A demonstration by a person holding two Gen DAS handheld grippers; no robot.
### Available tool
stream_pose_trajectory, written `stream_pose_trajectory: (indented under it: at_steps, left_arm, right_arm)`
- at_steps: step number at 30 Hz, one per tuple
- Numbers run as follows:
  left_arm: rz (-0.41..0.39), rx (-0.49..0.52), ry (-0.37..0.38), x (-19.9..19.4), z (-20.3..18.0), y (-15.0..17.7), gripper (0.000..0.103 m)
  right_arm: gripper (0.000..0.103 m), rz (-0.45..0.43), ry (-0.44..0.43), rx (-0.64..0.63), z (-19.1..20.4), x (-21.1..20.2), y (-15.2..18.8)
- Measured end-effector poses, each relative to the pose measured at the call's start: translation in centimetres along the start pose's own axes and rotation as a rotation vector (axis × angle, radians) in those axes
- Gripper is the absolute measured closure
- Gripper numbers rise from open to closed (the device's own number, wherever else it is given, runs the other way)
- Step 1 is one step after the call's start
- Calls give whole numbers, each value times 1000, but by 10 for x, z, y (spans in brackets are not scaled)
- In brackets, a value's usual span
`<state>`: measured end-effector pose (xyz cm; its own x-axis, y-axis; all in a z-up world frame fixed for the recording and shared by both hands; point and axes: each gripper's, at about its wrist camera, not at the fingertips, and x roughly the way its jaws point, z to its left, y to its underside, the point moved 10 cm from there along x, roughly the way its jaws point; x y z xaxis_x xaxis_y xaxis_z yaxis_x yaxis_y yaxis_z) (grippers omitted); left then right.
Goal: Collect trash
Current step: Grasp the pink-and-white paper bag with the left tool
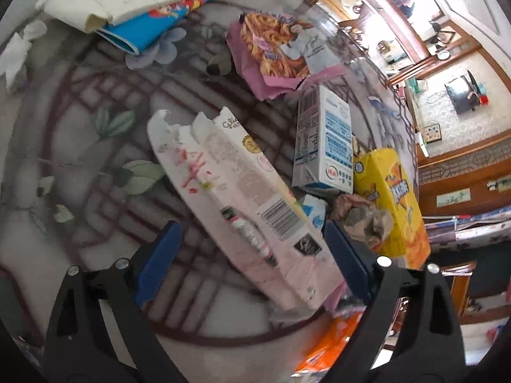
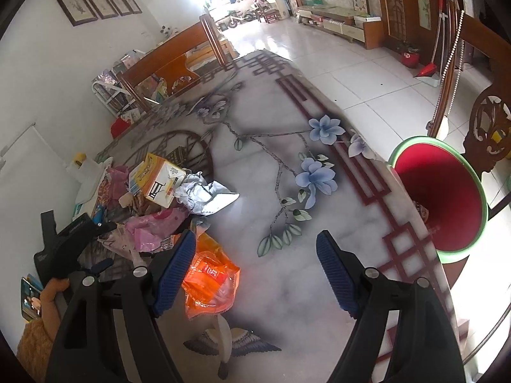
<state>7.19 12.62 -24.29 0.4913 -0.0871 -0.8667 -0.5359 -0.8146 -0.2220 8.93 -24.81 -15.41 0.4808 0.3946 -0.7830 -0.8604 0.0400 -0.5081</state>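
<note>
My left gripper [image 1: 252, 255] hangs open over a heap of trash on the flowered marble table [image 2: 271, 287]. A long white and pink wrapper [image 1: 236, 198] lies between its blue pads, and the left pad stands apart from it. Beside the wrapper are a white and blue carton [image 1: 322, 140], a yellow carton [image 1: 389, 198], crumpled brown paper [image 1: 364, 220] and a pink snack bag [image 1: 274, 51]. My right gripper [image 2: 255, 268] is open with only bare tabletop between its fingers. An orange wrapper [image 2: 207, 281] lies just beside its left finger.
A red bin with a green rim [image 2: 440, 198] stands off the table's right edge. A silver foil wrapper [image 2: 204, 194] and a pink bag [image 2: 153, 226] are in the heap. White paper and a blue bag [image 1: 127, 9] lie at the far side, a tissue [image 1: 16, 54] to the left.
</note>
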Motion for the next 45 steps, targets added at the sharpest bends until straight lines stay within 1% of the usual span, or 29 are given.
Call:
stream_pose_trajectory:
  at_steps: [3,6,7,8,10,12,13,14,15,17,18,19,21,24,25,26,27,28,29,31,33,36,37,39,40,43,45]
  left_arm:
    - [-1,13,-15,10,-6,-6,13]
    - [12,82,-50,17,-14,-8,12]
    - [16,104,-56,19,-15,-7,15]
    - [18,134,-59,21,-18,-7,24]
    - [23,178,-50,24,-23,-6,30]
    - [27,224,-35,22,-26,-6,39]
    - [40,250,-37,21,-26,-5,61]
    - [63,268,-24,21,-26,-3,64]
    - [80,287,-15,17,-20,-2,65]
    - [108,363,-8,16,-18,-2,69]
    - [118,411,-16,14,-19,-1,69]
    - [126,451,-29,14,-20,0,70]
    - [144,571,-76,12,-19,3,70]
    - [141,671,-136,9,-20,4,68]
    - [138,692,-161,8,-19,3,63]
    - [129,688,-173,8,-20,0,51]
    - [121,673,-176,8,-20,-2,43]
    - [113,639,-153,7,-22,-3,32]
    - [109,609,-130,7,-23,-3,29]
    - [114,535,-112,11,-20,-2,29]
    - [128,483,-88,16,-18,6,29]
    - [140,493,-102,24,-15,17,30]
    - [143,499,-105,25,-13,20,31]
    - [137,526,-95,24,-14,22,44]
    - [145,534,-89,23,-14,22,53]
    - [152,551,-99,21,-10,21,56]
    - [152,544,-103,19,-6,16,59]
  right_arm:
    - [28,-1,4,7,-1,-1,0]
    - [28,-1,5,8,-1,-1,1]
    - [28,-1,5,7,-1,-1,1]
    - [28,1,5,5,-1,0,1]
    - [28,5,3,1,1,2,0]
    - [28,12,-1,-4,4,6,-1]
    - [28,16,-2,-9,6,8,-2]
    - [28,23,-4,-17,9,11,-3]
    - [28,32,-7,-28,12,14,-3]
    - [28,52,-13,-53,20,22,-4]
    - [28,60,-15,-65,24,25,-4]
    - [28,68,-17,-81,28,28,-5]
    - [28,83,-17,-131,40,35,-9]
    - [28,93,-14,-213,59,44,-18]
    - [27,98,-17,-234,65,48,-22]
    - [24,105,-24,-259,74,53,-28]
    - [15,109,-27,-278,79,57,-32]
    - [15,108,-27,-311,89,62,-39]
    - [15,105,-27,-335,96,65,-44]
    - [15,96,-25,-393,112,73,-54]
    - [15,86,-2,-463,126,80,-61]
    - [15,104,45,-575,142,96,-64]
    - [15,115,50,-605,147,101,-63]
    - [15,144,54,-659,154,112,-57]
    - [15,155,58,-679,156,116,-55]
    - [15,196,65,-723,160,130,-50]
    - [15,228,79,-746,161,141,-47]
